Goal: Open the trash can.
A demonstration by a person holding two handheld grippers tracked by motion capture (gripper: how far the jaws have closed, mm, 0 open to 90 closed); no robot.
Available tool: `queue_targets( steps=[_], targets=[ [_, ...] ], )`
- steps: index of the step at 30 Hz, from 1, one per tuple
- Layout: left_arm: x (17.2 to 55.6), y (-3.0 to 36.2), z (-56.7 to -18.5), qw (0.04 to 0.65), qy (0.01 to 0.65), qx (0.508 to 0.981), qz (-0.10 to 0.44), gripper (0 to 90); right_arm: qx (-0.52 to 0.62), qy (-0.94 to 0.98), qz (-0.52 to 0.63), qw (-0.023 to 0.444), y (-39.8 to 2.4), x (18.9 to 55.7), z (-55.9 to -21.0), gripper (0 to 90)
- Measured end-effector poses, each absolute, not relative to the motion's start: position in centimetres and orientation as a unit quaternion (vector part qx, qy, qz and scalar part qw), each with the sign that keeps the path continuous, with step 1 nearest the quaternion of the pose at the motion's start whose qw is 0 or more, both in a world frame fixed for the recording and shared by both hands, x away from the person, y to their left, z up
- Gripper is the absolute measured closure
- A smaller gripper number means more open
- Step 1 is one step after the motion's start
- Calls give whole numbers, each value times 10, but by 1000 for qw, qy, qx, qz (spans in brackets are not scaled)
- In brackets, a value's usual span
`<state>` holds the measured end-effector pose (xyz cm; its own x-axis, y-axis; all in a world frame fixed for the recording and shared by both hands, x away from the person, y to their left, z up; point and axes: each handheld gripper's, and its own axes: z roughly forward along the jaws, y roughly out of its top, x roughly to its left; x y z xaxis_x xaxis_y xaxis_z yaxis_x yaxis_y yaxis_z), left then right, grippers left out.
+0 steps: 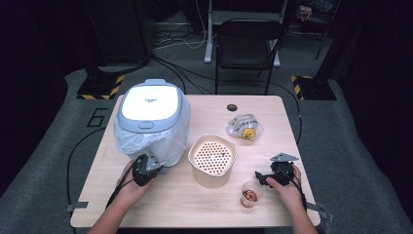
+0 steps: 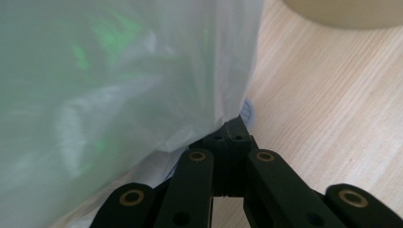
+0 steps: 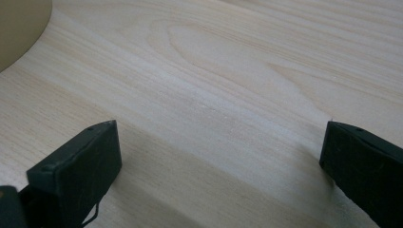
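Note:
A white-lidded cooker point(image 1: 152, 105) stands at the table's left, wrapped in a clear plastic bag point(image 1: 160, 141). My left gripper point(image 1: 148, 166) sits at the bag's lower front edge. In the left gripper view its jaws point(image 2: 233, 134) are shut, tips touching the hem of the bag point(image 2: 119, 85); whether a fold is pinched I cannot tell. A beige pot point(image 1: 213, 170) with a perforated insert stands mid-table. My right gripper point(image 1: 263, 178) rests near the front right, open over bare wood point(image 3: 221, 147), with nothing between its fingers.
A small cup of nuts point(image 1: 250, 194) stands just left of the right gripper. A crumpled clear bag with something yellow point(image 1: 244, 127) lies behind it. The pot's rim point(image 2: 342, 12) shows close to the left gripper. A black chair point(image 1: 246, 46) stands beyond the table.

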<state>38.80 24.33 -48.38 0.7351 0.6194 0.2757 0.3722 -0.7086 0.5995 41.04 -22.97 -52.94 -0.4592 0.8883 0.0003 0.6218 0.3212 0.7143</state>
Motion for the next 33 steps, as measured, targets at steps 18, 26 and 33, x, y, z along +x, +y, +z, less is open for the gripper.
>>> queue_targets(
  steps=[18, 26, 33],
  targets=[
    [397, 241, -492, 258, 296, 895, 211, 900, 479, 788, 331, 201, -230, 410, -529, 0],
    [395, 241, -501, 269, 314, 886, 209, 900, 481, 787, 331, 201, -230, 410, -529, 0],
    [395, 243, -502, 275, 321, 883, 203, 900, 479, 788, 331, 201, -230, 410, -529, 0]
  ],
)
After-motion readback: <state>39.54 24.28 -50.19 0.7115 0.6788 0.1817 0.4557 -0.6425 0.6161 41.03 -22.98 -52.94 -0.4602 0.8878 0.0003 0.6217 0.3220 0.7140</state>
